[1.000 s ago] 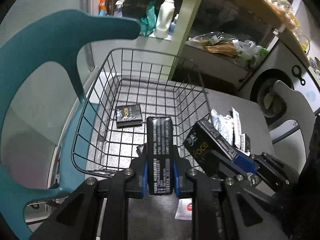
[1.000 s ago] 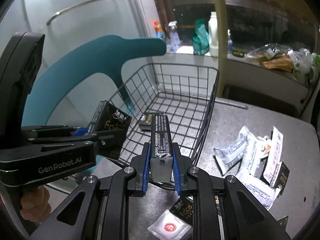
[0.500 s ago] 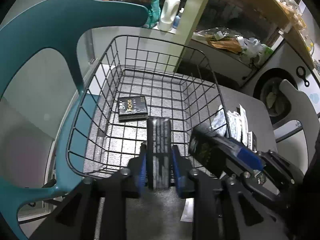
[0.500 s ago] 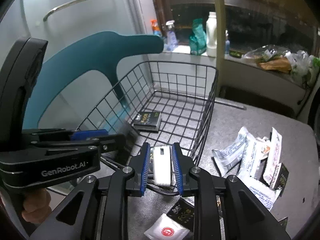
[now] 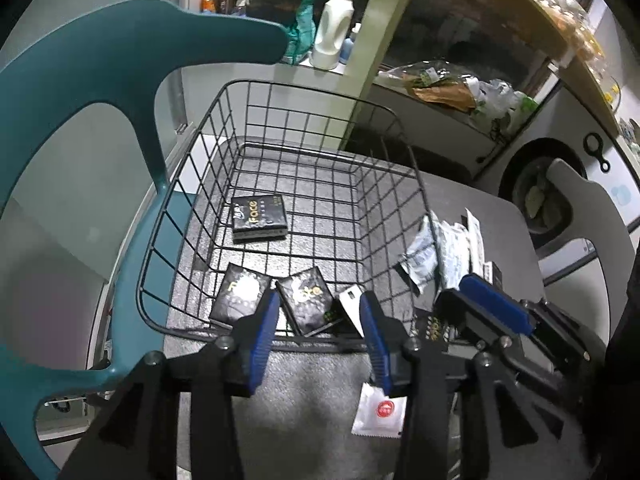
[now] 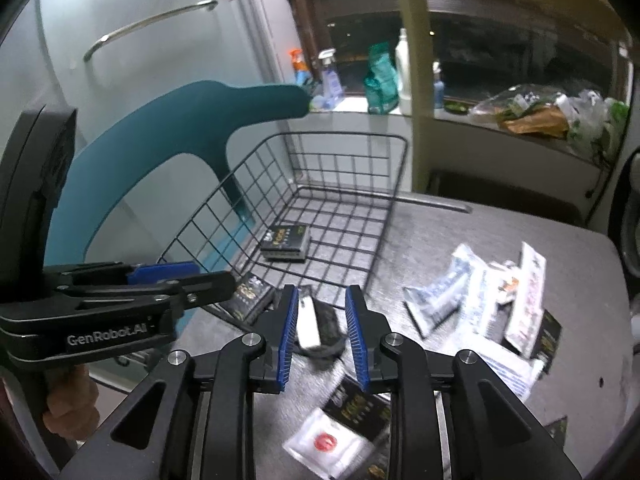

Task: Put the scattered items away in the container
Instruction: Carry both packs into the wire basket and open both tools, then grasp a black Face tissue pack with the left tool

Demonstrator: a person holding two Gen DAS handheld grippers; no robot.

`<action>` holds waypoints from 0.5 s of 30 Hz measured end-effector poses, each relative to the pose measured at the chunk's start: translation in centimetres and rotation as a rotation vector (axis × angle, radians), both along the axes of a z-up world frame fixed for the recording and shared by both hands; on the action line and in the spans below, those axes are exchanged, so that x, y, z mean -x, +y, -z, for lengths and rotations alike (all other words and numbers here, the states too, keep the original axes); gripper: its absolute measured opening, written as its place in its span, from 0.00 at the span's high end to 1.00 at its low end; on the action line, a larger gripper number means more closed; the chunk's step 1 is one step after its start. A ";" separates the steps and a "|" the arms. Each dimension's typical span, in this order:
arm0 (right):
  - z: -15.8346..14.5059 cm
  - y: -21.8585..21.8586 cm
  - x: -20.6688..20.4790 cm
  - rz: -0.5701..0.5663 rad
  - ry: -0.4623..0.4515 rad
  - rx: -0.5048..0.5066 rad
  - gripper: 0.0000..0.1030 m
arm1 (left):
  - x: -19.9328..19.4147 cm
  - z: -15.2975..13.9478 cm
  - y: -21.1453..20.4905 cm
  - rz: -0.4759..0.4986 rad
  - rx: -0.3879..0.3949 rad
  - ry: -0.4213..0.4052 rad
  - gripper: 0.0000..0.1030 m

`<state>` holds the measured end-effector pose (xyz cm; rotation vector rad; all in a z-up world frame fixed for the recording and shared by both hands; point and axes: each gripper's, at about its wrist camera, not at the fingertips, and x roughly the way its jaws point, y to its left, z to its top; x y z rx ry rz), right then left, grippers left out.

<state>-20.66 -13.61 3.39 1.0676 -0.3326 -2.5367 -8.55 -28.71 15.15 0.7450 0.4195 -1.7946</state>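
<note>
Three black boxes (image 5: 259,221) lie in the wire basket (image 5: 280,88), two against its near rim. Left tongs (image 5: 318,322): jaws just opened, standing half apart, empty. Right tongs (image 6: 322,334): jaws just parting, a tumbling box (image 6: 316,326) loose between them, not gripped. Remaining sachets (image 6: 480,300) lie on the desk (image 6: 560,248) at two o'clock from the right tongs, long axes running roughly twelve-to-six; the right hand appears nearer.

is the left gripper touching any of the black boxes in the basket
Apart. In the left wrist view the left gripper stands open, having just been opening, with nothing between its pads; two black boxes lie on the basket floor beyond.
</note>
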 end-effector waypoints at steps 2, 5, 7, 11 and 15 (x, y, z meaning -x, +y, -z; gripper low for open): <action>-0.1 1.3 -1.1 0.016 0.002 0.004 0.49 | 0.5 0.1 1.1 0.011 0.002 -0.002 0.55; -0.2 3.4 -3.2 0.037 0.019 0.001 0.37 | 1.4 0.5 2.9 0.034 0.009 -0.027 0.46; 0.1 4.6 -4.6 0.046 0.018 -0.018 0.34 | 1.9 0.9 4.1 0.045 0.016 -0.037 0.39; 2.4 7.1 -6.7 0.067 -0.038 -0.035 0.32 | 3.1 2.9 5.9 0.070 -0.016 -0.059 0.35; 6.6 9.7 -8.6 0.106 -0.131 -0.054 0.32 | 5.0 6.2 7.1 0.094 -0.064 -0.105 0.35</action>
